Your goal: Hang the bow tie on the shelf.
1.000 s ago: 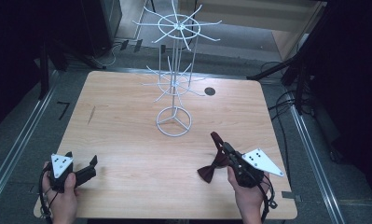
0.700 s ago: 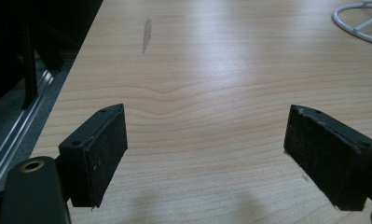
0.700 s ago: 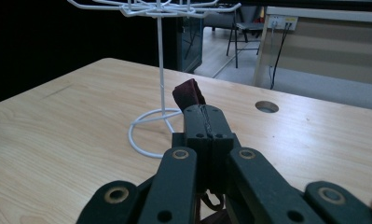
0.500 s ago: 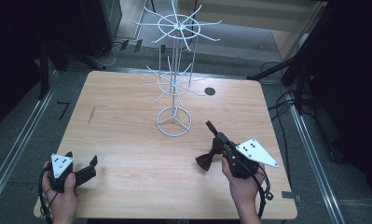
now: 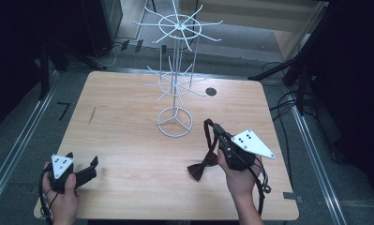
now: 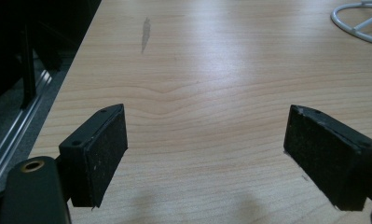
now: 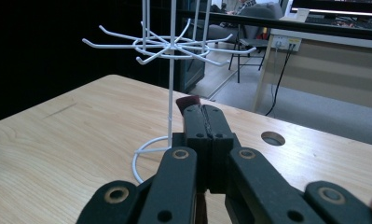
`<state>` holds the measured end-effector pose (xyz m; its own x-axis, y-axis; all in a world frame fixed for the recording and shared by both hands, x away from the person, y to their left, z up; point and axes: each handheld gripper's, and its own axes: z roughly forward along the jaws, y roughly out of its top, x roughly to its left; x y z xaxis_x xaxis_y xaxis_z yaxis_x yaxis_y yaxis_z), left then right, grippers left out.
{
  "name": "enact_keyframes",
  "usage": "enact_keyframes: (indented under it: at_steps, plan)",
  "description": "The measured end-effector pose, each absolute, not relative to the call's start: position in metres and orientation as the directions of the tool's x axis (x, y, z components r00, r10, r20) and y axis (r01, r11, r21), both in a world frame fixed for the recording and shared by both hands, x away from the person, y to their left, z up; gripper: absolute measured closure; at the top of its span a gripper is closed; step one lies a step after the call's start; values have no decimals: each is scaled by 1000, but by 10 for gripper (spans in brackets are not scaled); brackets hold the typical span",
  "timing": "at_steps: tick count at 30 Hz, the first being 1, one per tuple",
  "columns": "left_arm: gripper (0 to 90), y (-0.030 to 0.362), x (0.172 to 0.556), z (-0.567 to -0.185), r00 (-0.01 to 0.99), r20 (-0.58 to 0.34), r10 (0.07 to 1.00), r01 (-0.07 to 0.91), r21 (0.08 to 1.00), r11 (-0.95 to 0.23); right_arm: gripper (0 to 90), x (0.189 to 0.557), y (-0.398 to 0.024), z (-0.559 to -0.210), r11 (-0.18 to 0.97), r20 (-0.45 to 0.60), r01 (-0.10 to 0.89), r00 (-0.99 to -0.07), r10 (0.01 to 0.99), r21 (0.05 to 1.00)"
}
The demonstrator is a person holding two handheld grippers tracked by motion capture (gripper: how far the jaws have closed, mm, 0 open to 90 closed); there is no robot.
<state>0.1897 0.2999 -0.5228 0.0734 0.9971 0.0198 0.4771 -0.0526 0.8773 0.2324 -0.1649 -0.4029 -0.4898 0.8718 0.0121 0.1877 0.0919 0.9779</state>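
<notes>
Right gripper (image 5: 212,130) sits lower right of centre in the high view, jaws clenched on a dark red bow tie (image 5: 201,168). The strap end is pinched between the pads; the bow itself hangs below and to the left of the jaws, low over the table (image 5: 128,126), lower centre of the frame. Whether the bow touches the wood, cannot tell. In the right gripper view the right gripper (image 7: 203,116) has its pads pressed together at frame centre, with a sliver of the bow tie (image 7: 187,101) poking out above the tips.

White wire rack (image 5: 175,89) stands upper centre in the high view, its ring base just up and left of the right gripper, apart from it. In the right gripper view the rack (image 7: 170,46) rises right behind the jaw tips.

Left gripper (image 5: 84,165) at lower left of the high view, released, jaws wide, nothing between them. In the left gripper view the left gripper (image 6: 205,142) shows bare table (image 6: 197,70) between the pads. Bow tie is well apart from it, across the lower frame.
</notes>
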Motion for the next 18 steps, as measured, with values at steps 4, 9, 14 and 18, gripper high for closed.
enact_keyframes:
  at_steps: [4,9,14,18]
  plan:
    - [142,300,190,-523,74,19,997,477,877,-52,900,235,-160,-400,94,8,182,-493,870,979]
    - [142,300,190,-523,75,20,997,478,877,-53,900,237,-156,-394,89,8,172,-494,869,981]
    - [142,300,190,-523,75,19,997,476,878,-53,900,243,-150,-384,96,-6,156,-497,868,983]
    - [142,301,190,-523,75,16,997,476,878,-50,900,249,-150,-378,88,-2,154,-486,874,984]
